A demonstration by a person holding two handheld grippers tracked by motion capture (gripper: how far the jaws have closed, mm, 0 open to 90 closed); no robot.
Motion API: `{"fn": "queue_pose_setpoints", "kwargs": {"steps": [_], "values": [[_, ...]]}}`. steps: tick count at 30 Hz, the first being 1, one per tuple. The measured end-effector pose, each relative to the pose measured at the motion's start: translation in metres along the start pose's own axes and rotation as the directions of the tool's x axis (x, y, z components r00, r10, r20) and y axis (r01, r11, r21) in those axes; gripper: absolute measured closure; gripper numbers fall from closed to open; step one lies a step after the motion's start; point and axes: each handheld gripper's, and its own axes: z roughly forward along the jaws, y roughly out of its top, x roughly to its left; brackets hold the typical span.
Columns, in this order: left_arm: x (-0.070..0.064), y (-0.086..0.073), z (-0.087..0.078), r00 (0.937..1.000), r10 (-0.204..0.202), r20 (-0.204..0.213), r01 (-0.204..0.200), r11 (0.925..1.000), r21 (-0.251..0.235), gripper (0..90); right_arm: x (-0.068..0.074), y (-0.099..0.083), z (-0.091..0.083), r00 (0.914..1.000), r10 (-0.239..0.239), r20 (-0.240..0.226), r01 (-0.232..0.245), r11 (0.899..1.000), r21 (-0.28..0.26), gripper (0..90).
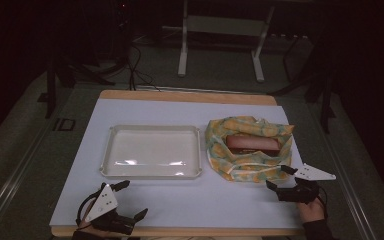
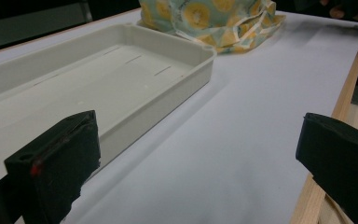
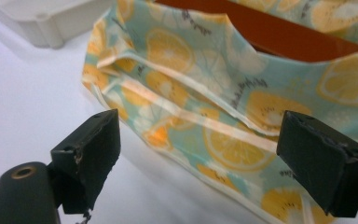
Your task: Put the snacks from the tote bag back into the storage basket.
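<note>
High view: empty tray (image 1: 151,151); brown block (image 1: 251,143) inside cloth (image 1: 219,145); both hand-held grippers wide open, empty.

Cream tray (image 1: 151,172), lemon-print teal cloth (image 1: 245,170) (reddish-brown box (image 1: 252,144) inside)

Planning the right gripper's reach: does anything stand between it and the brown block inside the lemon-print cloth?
Yes. The near fold of the lemon-print cloth rises between the open right gripper and the brown block, covering its near side; only its top shows.

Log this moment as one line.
left gripper open, idle near tray | right gripper open at cloth | brown box inside cloth
</note>
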Motion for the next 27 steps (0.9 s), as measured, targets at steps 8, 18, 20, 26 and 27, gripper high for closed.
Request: {"fn": "queue_pose_setpoints", "kwargs": {"steps": [8,18,20,26,27], "values": [[-0.002,0.000,-0.001,0.9999,0.008,0.010,-0.008,1.0000,0.006,0.0,-0.005,0.001,-0.002,0.9980,-0.063,0.010,0.061,0.991,0.119,14.0],[-0.004,0.002,0.001,0.9995,0.018,0.026,-0.018,0.9998,-0.003,0.0,-0.008,0.005,-0.007,0.9984,-0.043,-0.036,0.051,0.964,0.261,11.2],[-0.004,0.002,0.001,0.9995,0.017,0.027,-0.017,0.9998,-0.006,0.0,-0.008,0.004,-0.007,0.9969,-0.062,-0.050,0.073,0.960,0.272,11.3],[-0.004,0.003,0.001,0.9995,0.006,0.031,-0.006,1.0000,-0.007,0.0,-0.006,0.007,-0.009,0.9919,-0.065,-0.109,0.091,0.963,0.254,11.2],[-0.004,0.003,0.001,0.9994,0.009,0.033,-0.008,1.0000,-0.003,0.0,-0.006,0.008,-0.010,0.9909,-0.070,-0.115,0.097,0.962,0.255,11.2]]}}
